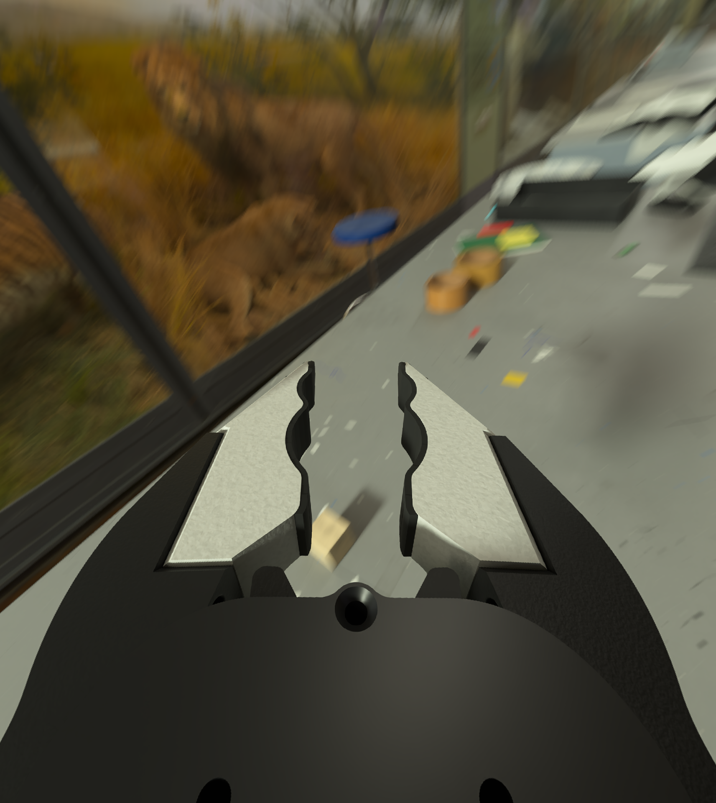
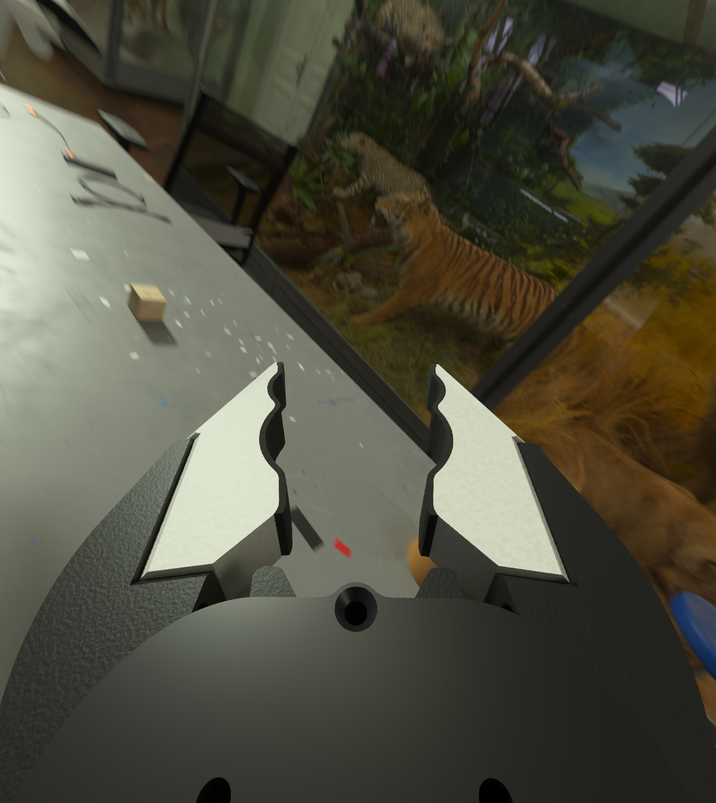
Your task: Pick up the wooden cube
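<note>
Hovering over grey speckled tabletop (image 1: 521, 478), left gripper (image 1: 356, 373): jaws parted, nothing held. Small pale wooden cube (image 1: 330, 538) on table below, seen low in gap near left finger's base, no contact visible. Right gripper (image 2: 356, 371) spread wider, empty; same cube (image 2: 146, 301) ahead, up-left, well apart. Two tan round wooden bowls (image 1: 462, 280) farther off. Blue round disc (image 1: 364, 224) on thin stem past table edge.

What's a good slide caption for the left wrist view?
Left tongs open above the grey table, the wooden cube lying low between the fingers, not yet gripped.
</note>
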You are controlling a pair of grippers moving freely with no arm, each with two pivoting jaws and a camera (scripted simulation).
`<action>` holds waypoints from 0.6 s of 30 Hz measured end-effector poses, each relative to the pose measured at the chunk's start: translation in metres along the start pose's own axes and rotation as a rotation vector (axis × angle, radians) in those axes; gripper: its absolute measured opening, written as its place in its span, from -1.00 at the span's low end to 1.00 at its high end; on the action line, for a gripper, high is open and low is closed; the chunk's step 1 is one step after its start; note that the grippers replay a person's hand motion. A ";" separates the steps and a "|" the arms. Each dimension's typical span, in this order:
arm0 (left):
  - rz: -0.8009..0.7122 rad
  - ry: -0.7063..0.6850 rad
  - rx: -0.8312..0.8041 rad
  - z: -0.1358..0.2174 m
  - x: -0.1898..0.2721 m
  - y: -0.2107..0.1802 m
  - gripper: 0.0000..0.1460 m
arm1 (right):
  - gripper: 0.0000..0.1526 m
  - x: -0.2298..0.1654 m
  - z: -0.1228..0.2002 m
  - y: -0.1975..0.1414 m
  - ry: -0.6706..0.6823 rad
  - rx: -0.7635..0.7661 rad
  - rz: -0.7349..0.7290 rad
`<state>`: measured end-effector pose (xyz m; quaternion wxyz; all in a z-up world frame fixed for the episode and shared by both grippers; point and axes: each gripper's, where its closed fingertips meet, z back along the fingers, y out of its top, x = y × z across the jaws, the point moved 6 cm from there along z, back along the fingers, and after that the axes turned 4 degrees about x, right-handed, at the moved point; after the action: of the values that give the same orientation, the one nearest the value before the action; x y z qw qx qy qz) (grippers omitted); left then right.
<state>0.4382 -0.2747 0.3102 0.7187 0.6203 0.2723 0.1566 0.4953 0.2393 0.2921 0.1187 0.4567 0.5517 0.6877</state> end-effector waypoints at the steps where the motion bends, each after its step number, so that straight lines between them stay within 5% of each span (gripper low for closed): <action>1: -0.031 0.052 -0.093 0.000 -0.007 -0.011 -0.49 | -0.15 -0.006 -0.007 0.004 0.010 0.033 -0.026; 4: -0.090 0.102 -0.348 -0.005 -0.024 -0.051 -0.55 | -0.19 -0.017 -0.028 0.029 0.021 -0.004 -0.040; 9: -0.162 -0.033 -0.599 -0.031 -0.037 -0.120 -0.54 | -0.18 -0.033 -0.032 0.063 0.066 0.116 -0.114; 12: -0.168 -0.179 -0.619 -0.054 -0.032 -0.138 -0.52 | -0.20 -0.036 -0.029 0.060 0.091 0.189 -0.164; 18: -0.276 -0.376 -0.739 -0.089 -0.038 -0.156 -0.44 | -0.13 -0.021 -0.021 0.040 0.084 0.096 -0.165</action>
<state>0.3382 -0.2530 0.1585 0.9436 0.2971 0.1428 0.0303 0.5042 0.1971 0.3170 0.1296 0.3859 0.6243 0.6668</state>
